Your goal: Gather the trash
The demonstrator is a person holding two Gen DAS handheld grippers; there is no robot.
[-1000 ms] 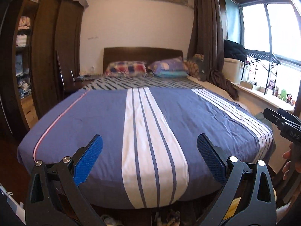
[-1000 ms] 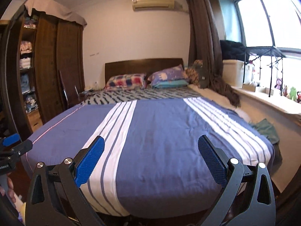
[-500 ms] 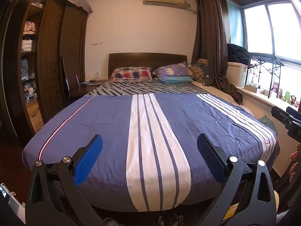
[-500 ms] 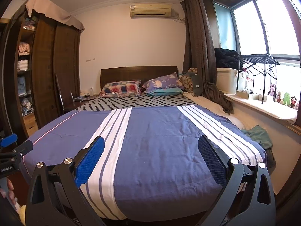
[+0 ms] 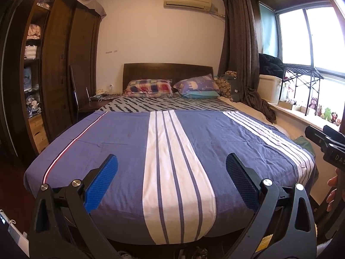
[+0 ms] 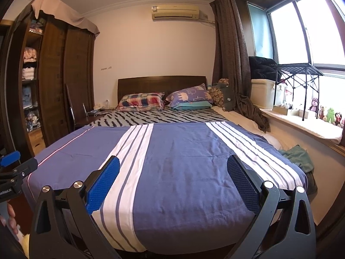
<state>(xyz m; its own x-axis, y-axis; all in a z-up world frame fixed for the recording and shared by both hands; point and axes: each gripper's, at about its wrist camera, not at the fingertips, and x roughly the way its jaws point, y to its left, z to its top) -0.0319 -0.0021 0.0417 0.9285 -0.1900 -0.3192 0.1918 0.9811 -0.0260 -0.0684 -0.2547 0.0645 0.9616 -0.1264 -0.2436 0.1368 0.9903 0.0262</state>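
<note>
left wrist, left tool point(image 5: 171, 180) spread, empty, above bed point(image 5: 129, 142)

Both grippers: black frames, 2 blue textured pads point(image 5: 101, 184), silver screws point(image 6: 267, 184).

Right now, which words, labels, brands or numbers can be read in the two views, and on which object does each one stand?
"DAS": white letters, cut off by the picture's edge, on the right gripper's body in the left wrist view.
"...eRobot.AI": white letters, start cut off and partly blurred, on the left gripper's body in the right wrist view.
Air conditioner: a small mark at its middle, too small to read.
Grey cushion: a small tag, unreadable.
</note>
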